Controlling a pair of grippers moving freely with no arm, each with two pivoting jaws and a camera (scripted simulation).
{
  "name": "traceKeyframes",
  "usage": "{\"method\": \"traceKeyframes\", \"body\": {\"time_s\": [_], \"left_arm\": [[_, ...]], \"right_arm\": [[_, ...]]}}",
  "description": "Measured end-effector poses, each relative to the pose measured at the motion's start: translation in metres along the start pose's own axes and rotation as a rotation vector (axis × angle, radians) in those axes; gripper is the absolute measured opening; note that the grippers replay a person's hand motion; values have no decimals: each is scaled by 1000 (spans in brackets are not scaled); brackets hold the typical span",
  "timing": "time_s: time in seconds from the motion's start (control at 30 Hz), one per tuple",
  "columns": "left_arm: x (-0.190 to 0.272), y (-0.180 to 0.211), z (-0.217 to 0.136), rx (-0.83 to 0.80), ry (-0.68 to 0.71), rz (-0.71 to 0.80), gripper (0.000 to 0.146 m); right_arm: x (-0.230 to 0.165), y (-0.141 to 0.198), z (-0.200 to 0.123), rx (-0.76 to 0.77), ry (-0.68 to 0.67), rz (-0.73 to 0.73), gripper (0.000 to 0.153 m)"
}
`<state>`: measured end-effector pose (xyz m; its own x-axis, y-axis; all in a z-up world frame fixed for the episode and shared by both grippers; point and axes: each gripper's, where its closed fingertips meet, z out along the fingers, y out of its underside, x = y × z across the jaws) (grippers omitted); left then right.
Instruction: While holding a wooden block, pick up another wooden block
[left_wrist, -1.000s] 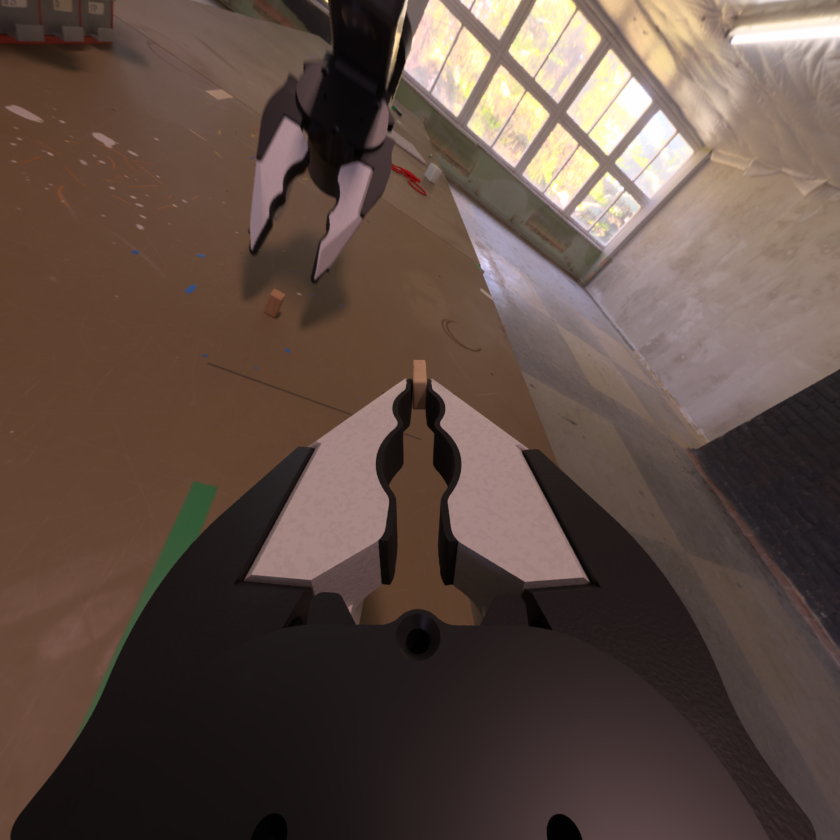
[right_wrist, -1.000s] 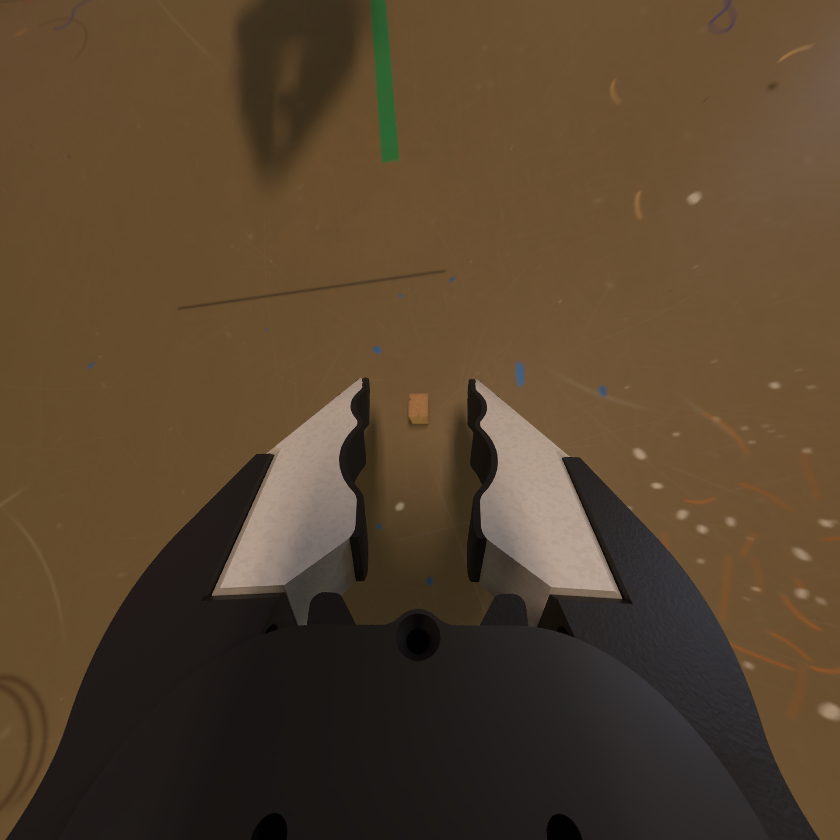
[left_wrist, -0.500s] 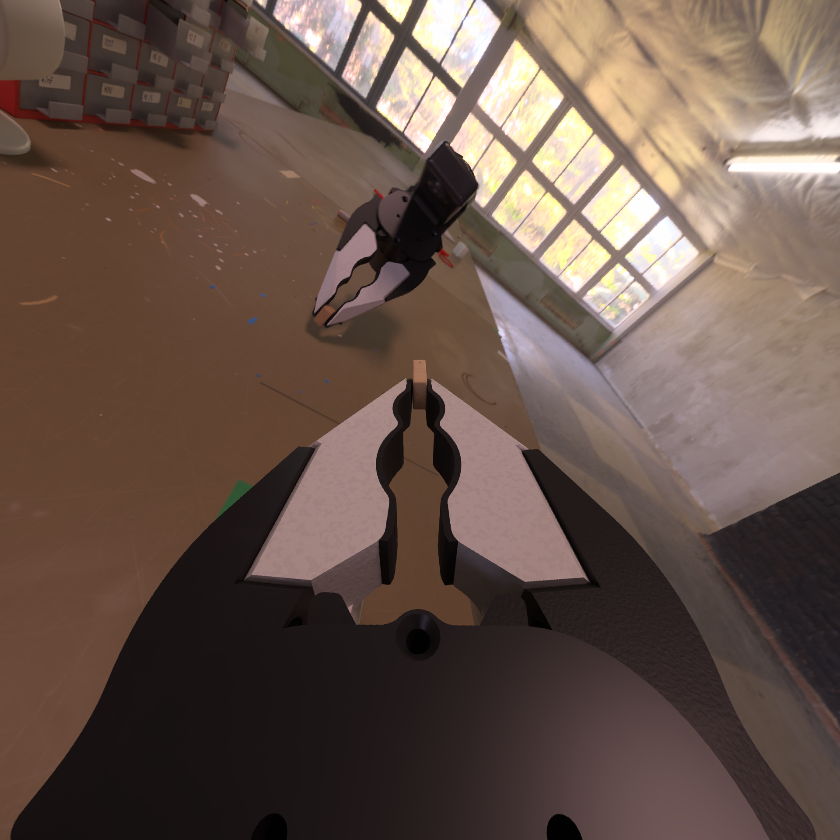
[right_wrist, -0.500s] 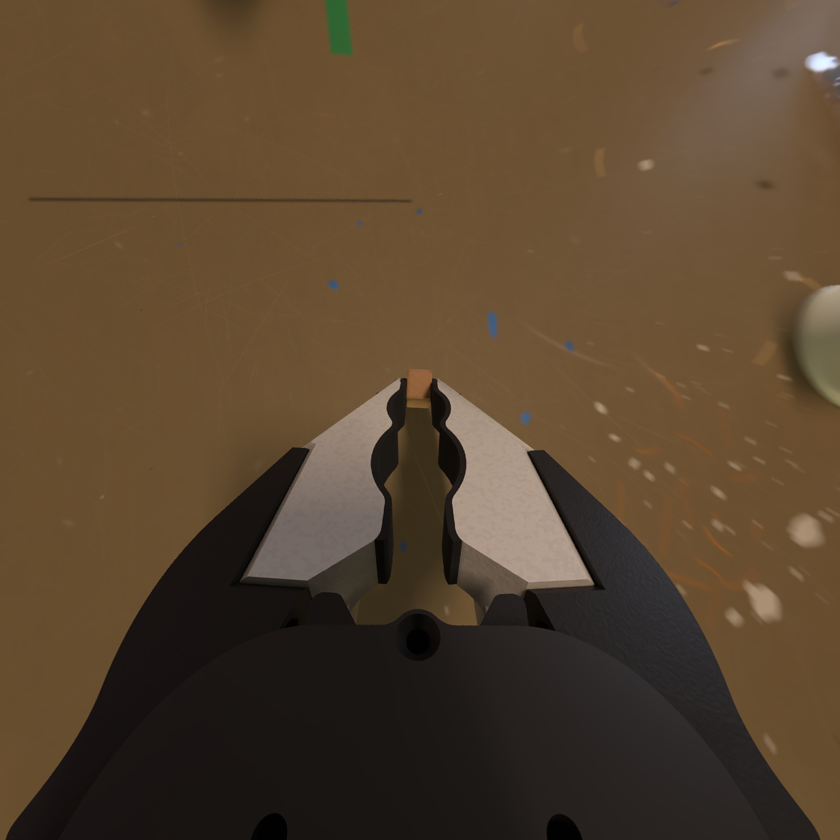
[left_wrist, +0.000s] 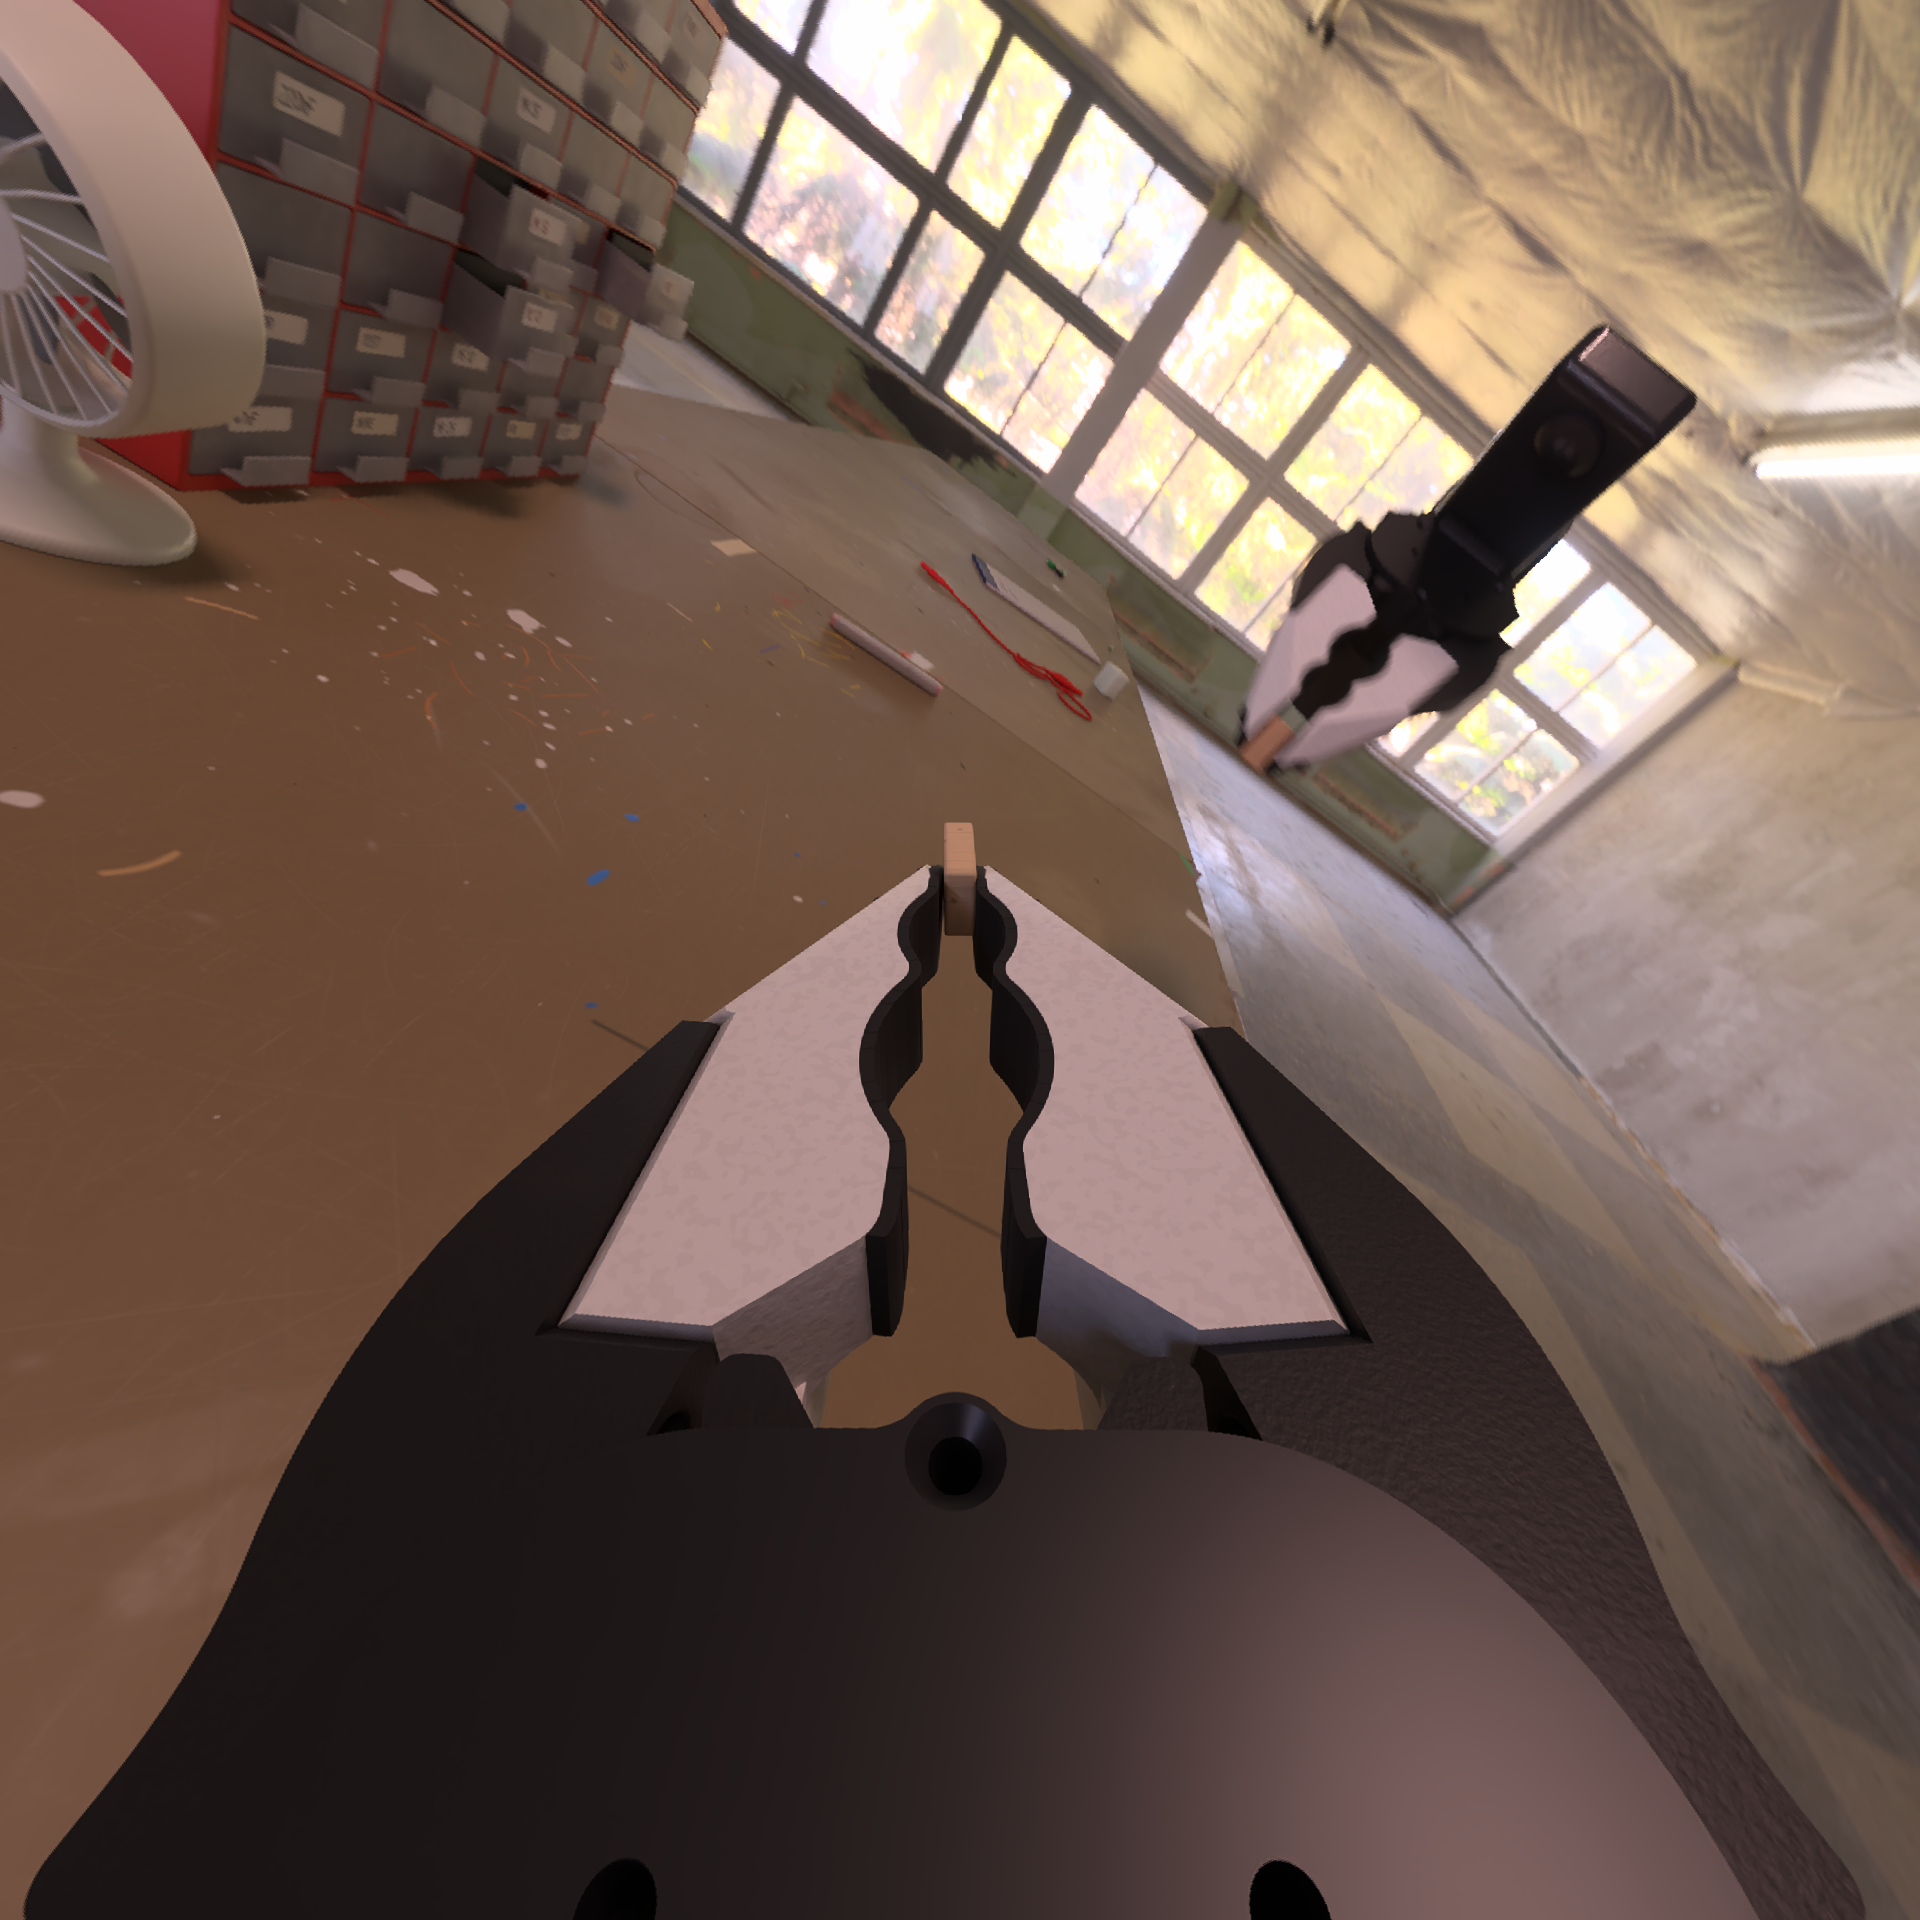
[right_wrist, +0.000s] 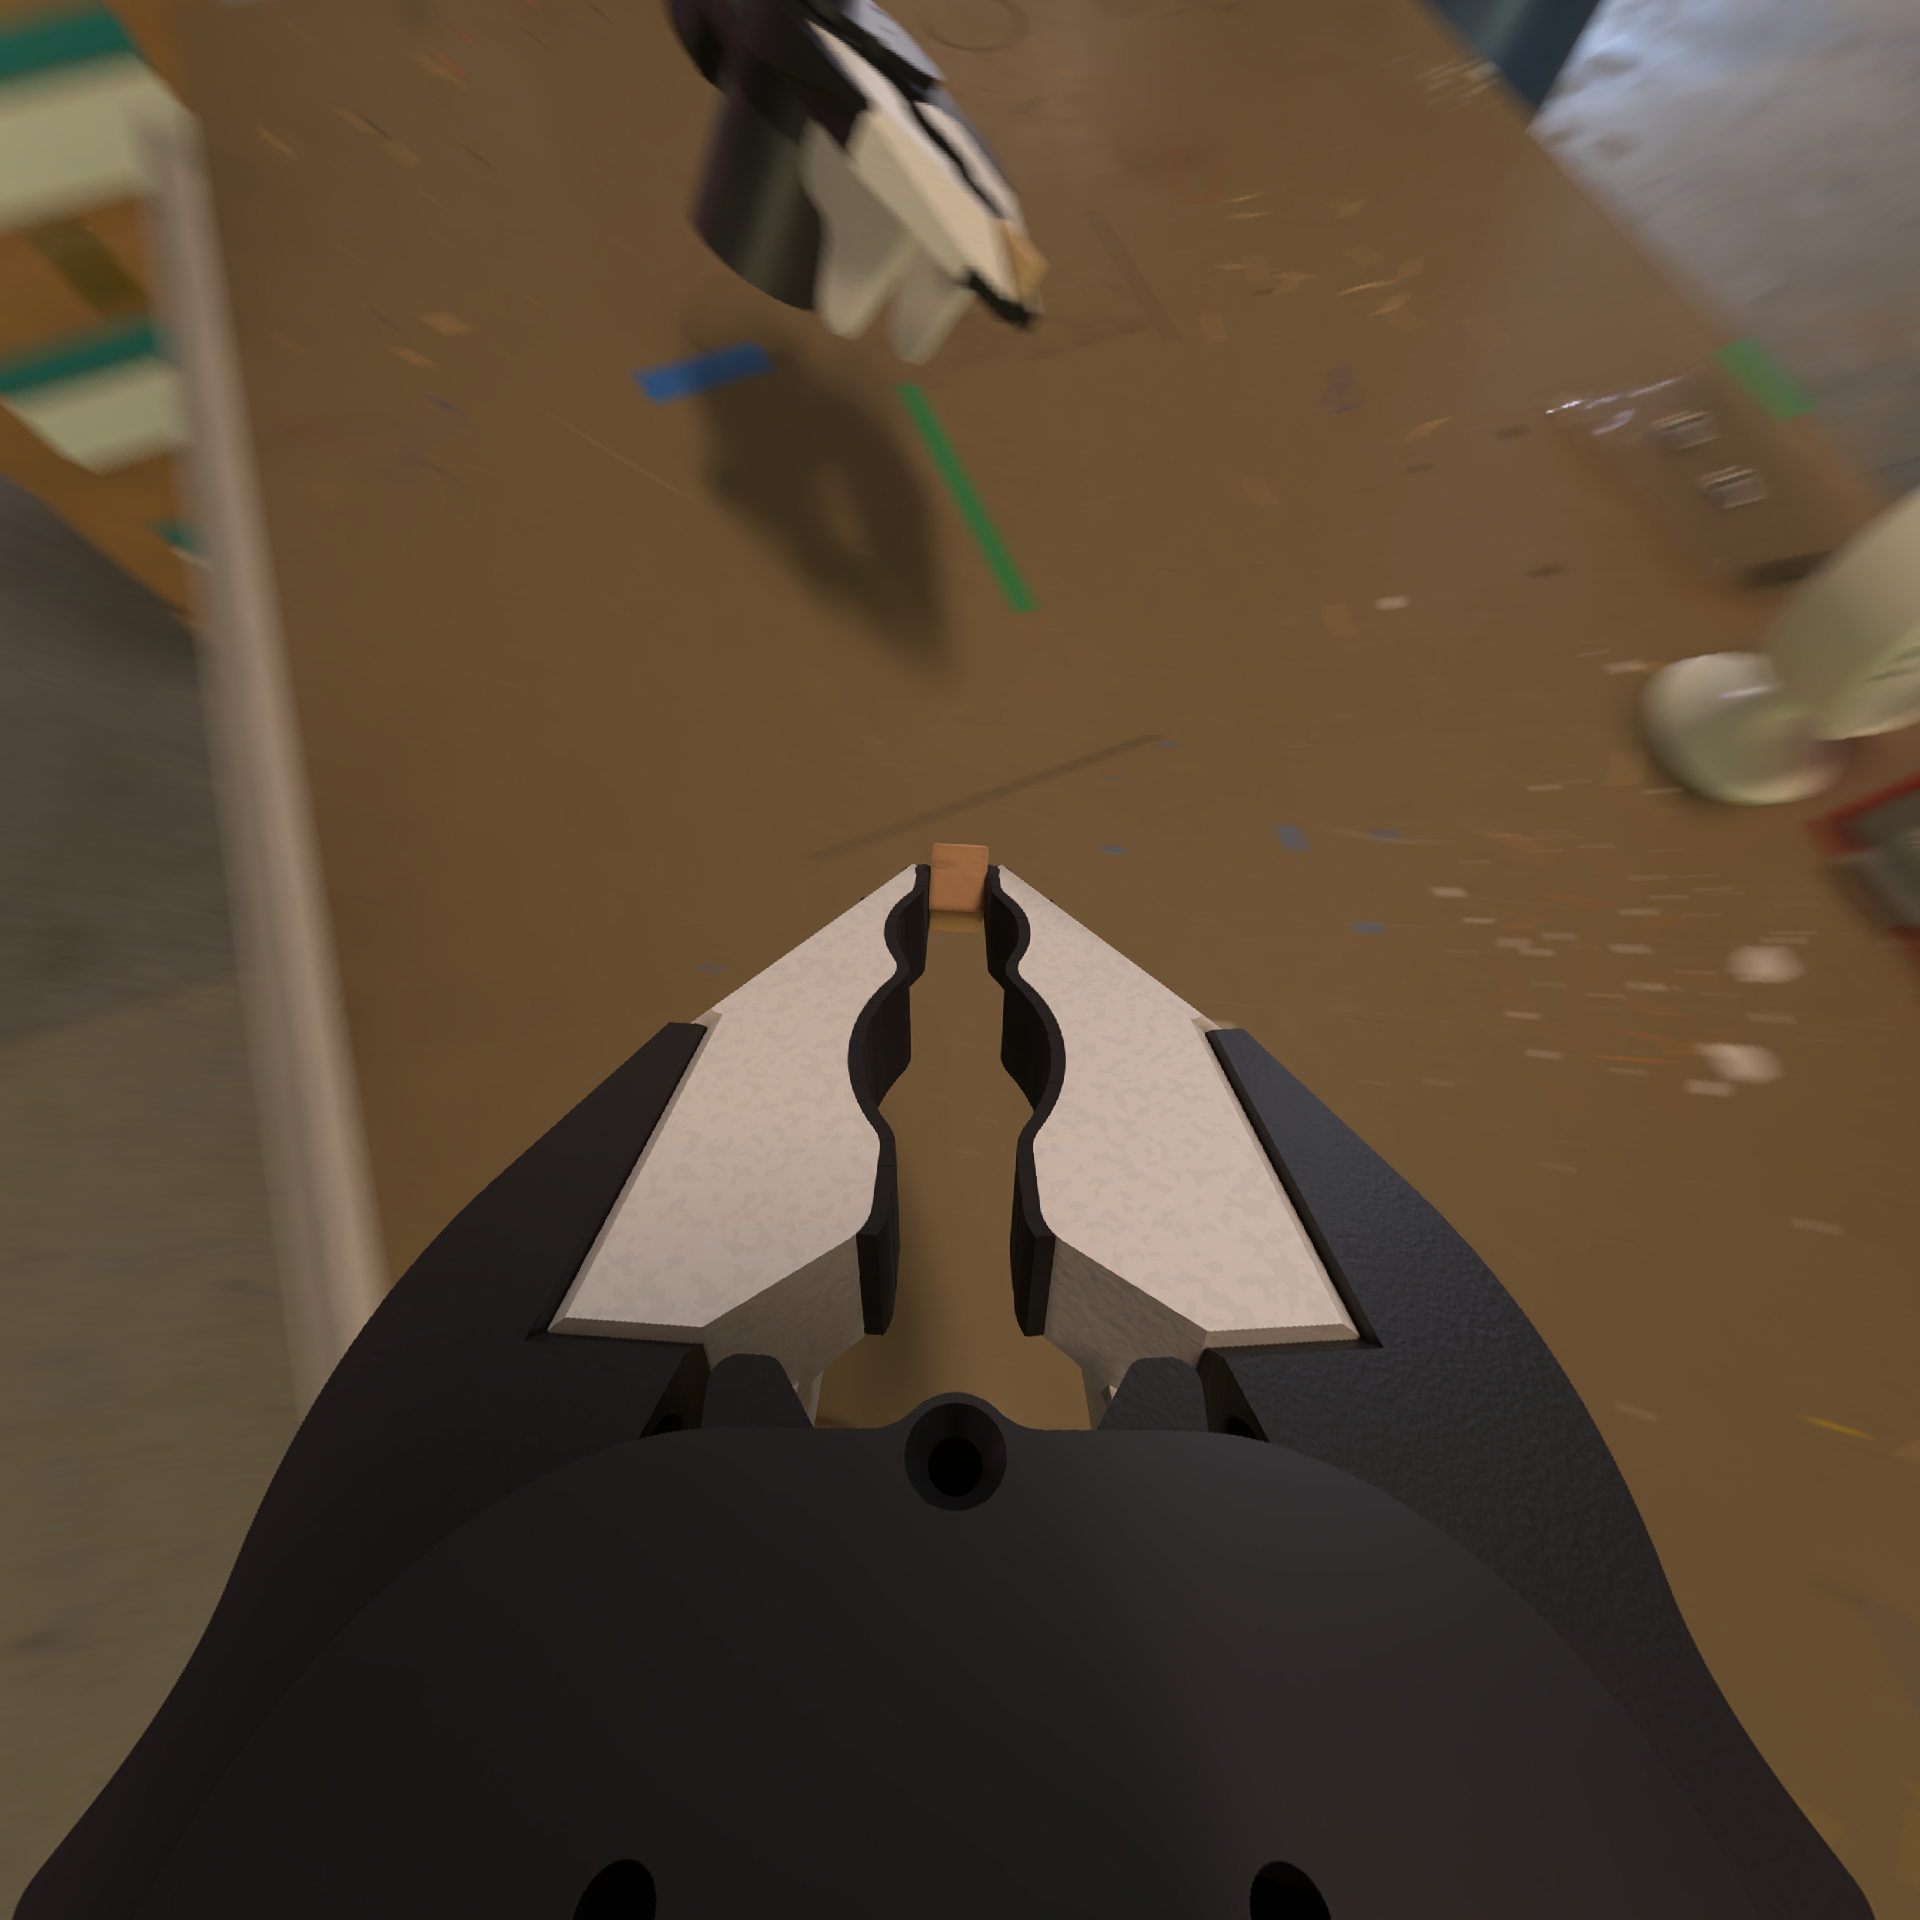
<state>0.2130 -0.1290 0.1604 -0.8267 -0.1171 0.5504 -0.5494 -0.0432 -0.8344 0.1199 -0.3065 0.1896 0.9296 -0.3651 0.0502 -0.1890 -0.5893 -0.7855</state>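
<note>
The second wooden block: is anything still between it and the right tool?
No. The right tool is shut on the second wooden block, lifted clear of the table. The left tool grips the first wooden block.

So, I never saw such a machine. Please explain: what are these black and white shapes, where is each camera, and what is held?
These are two two-finger grippers, each carrying a camera that looks forward along its fingers. In the left wrist view, the left gripper pinches a small wooden block at its fingertips; the right gripper shows farther off, raised in the air. In the right wrist view, the right gripper pinches a second wooden block. Below is a brown paint-speckled table with a white fan, a drawer cabinet, a red cord and green tape.
</note>
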Motion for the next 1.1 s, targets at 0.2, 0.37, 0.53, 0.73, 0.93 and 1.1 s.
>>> {"method": "traceKeyframes", "body": {"time_s": [0.2, 0.37, 0.53, 0.73, 0.93, 1.1], "left_arm": [[13, -1, 6, 65, -44, 51, 4], [35, 0, 4, 132, -46, 226, 4], [42, 0, 4, 143, -50, 292, 4], [26, -1, 3, 166, -107, 194, 4], [3, -1, -3, 212, -161, 42, 4], [4, -1, -4, 217, -152, 37, 4]], "right_arm": [[-55, -6, 38, 54, -261, 322, 10], [-69, -16, 53, 180, -272, 421, 10], [-67, -20, 64, 126, -152, 381, 10], [-58, -29, 67, -120, 176, -72, 10], [-41, -38, 81, -364, 434, -479, 10], [-25, -51, 84, -463, 479, -587, 10]]}}
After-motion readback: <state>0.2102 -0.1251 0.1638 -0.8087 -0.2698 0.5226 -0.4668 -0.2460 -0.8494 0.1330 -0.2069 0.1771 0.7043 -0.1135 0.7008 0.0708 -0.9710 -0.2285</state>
